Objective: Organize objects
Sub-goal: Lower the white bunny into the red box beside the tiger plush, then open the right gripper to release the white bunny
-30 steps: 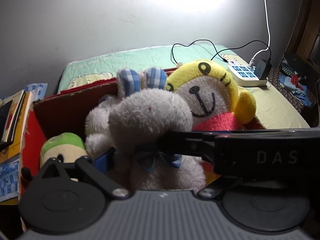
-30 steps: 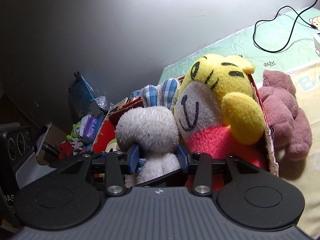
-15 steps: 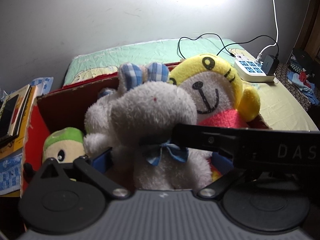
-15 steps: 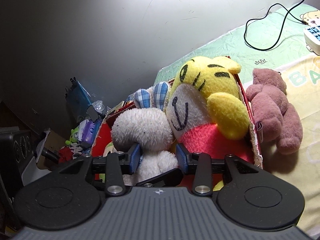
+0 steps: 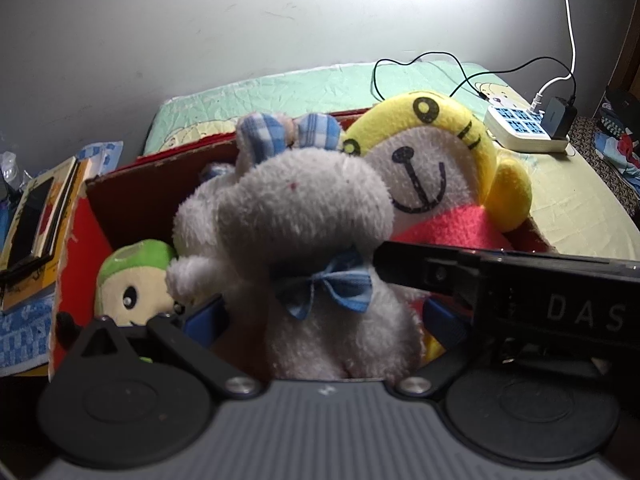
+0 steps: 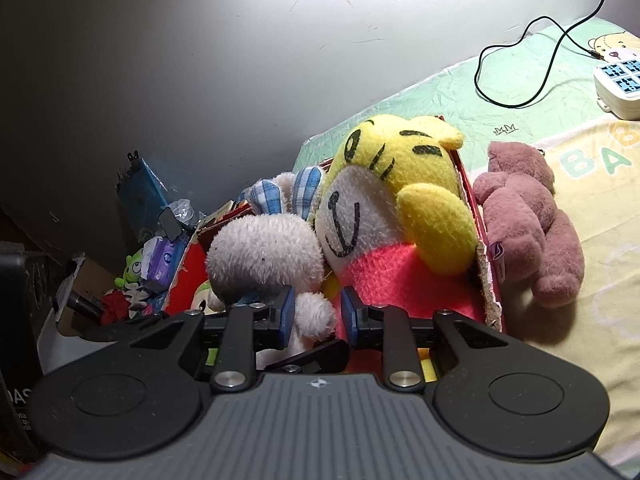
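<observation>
A white plush rabbit with blue checked ears and bow stands upright in a red cardboard box. My right gripper is shut on the rabbit's arm; its black body crosses the left wrist view. My left gripper is open, its blue pads either side of the rabbit's lower body. A yellow and red tiger plush leans in the box beside the rabbit; it also shows in the right wrist view. A green-capped plush lies at the box's left.
A pink teddy bear lies on the bed outside the box's right wall. A power strip with cables sits on the bed's far corner. Books are stacked left of the box. Clutter lies on the floor.
The rabbit has risen and turned more upright in the box, its bow now plainly visible. The right gripper stays shut on it; both cameras have drawn back slightly.
</observation>
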